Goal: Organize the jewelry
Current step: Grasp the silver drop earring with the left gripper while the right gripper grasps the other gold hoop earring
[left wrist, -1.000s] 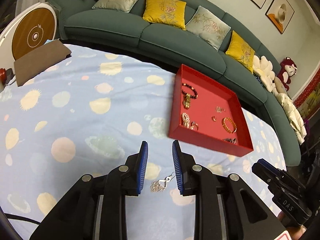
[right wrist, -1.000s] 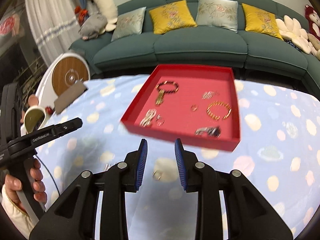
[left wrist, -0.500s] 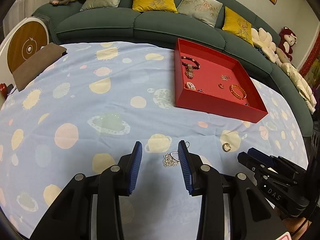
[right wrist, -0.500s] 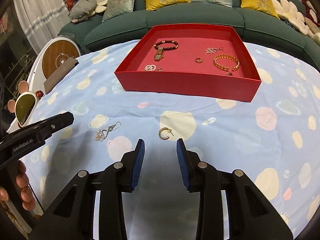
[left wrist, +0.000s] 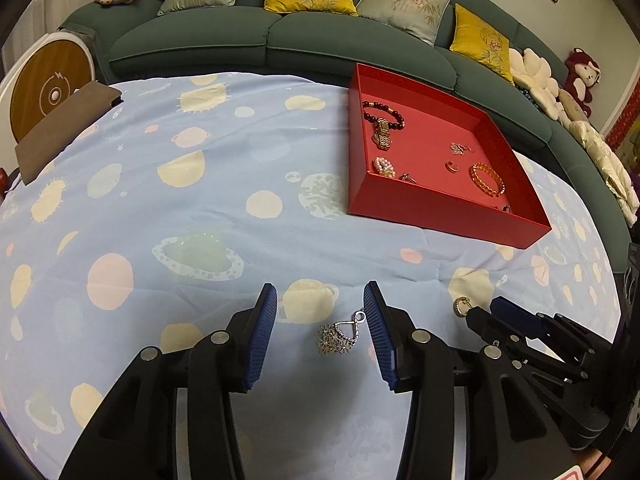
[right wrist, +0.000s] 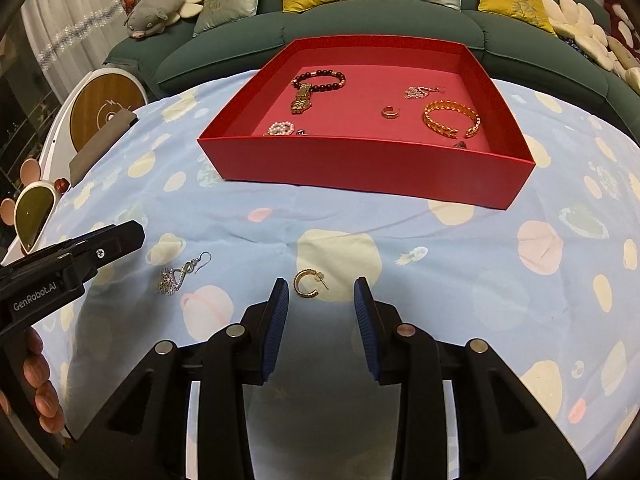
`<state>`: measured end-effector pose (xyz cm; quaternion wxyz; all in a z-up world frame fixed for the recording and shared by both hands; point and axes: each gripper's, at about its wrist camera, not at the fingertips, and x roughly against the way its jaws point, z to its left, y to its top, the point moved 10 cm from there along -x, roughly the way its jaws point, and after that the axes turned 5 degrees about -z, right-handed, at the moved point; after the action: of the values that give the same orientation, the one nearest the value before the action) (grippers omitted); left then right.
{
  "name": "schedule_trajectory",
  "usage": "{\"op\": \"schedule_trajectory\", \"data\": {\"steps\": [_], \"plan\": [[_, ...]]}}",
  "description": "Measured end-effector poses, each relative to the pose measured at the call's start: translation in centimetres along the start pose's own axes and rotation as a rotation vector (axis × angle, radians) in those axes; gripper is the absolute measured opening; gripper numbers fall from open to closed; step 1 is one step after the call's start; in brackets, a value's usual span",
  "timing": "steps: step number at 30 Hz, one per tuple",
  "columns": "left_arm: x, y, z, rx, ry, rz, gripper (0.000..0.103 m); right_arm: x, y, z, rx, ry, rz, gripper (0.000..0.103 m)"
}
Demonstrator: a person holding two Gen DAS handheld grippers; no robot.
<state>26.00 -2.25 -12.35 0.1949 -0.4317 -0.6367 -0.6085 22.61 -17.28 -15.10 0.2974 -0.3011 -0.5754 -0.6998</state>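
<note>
A silver dangling earring [left wrist: 340, 334] lies on the blue patterned cloth between the fingers of my left gripper [left wrist: 320, 296]. Its jaws are opening and neither pad touches the earring. A small gold hoop earring [right wrist: 306, 283] lies on the cloth just at the tips of my right gripper [right wrist: 321, 286], nearer the left finger; this gripper is open and holds nothing. The red tray [left wrist: 440, 216] stands farther back and holds a dark bead bracelet [right wrist: 320, 78], a gold bangle [right wrist: 450, 118], a ring [right wrist: 390, 112] and other small pieces. The silver earring [right wrist: 180, 274] also shows in the right wrist view.
A green sofa [left wrist: 280, 36] with cushions runs behind the table. A brown pad [left wrist: 64, 128] and a round wooden-faced device [left wrist: 48, 92] sit at the far left. A hand [right wrist: 40, 392] holds the left gripper's handle. Bare cloth [left wrist: 180, 208] spreads left of the tray.
Both grippers have come down closer to the cloth. The left jaws have spread wider around the silver earring. The gold hoop now lies at the right gripper's tips.
</note>
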Motion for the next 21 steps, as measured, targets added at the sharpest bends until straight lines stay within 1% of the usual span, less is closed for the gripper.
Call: {"op": "schedule_trajectory", "data": {"steps": [6, 10, 14, 17, 18, 21], "plan": [[-0.8, -0.5, 0.1, -0.027, 0.01, 0.027, 0.043, -0.9, -0.6, 0.6, 0.037, -0.004, 0.02, 0.033], [-0.9, -0.8, 0.0, -0.036, 0.002, 0.038, 0.044, -1.1, -0.5, 0.9, 0.07, -0.011, 0.017, 0.033], [-1.0, -1.4, 0.1, -0.067, 0.009, 0.053, 0.051, -1.3, -0.4, 1.0, 0.09, -0.015, 0.013, 0.033], [-1.2, -1.9, 0.1, -0.085, 0.003, 0.072, 0.051, -1.4, -0.4, 1.4, 0.119, -0.016, 0.011, 0.034], [-1.4, -2.2, 0.1, -0.089, -0.002, 0.081, 0.051, -1.5, -0.4, 1.5, 0.128, -0.012, 0.011, 0.034], [-1.8, -2.8, -0.2, -0.104, -0.01, 0.103, 0.051, -1.5, -0.5, 2.1, 0.158, -0.011, 0.016, 0.026]]}}
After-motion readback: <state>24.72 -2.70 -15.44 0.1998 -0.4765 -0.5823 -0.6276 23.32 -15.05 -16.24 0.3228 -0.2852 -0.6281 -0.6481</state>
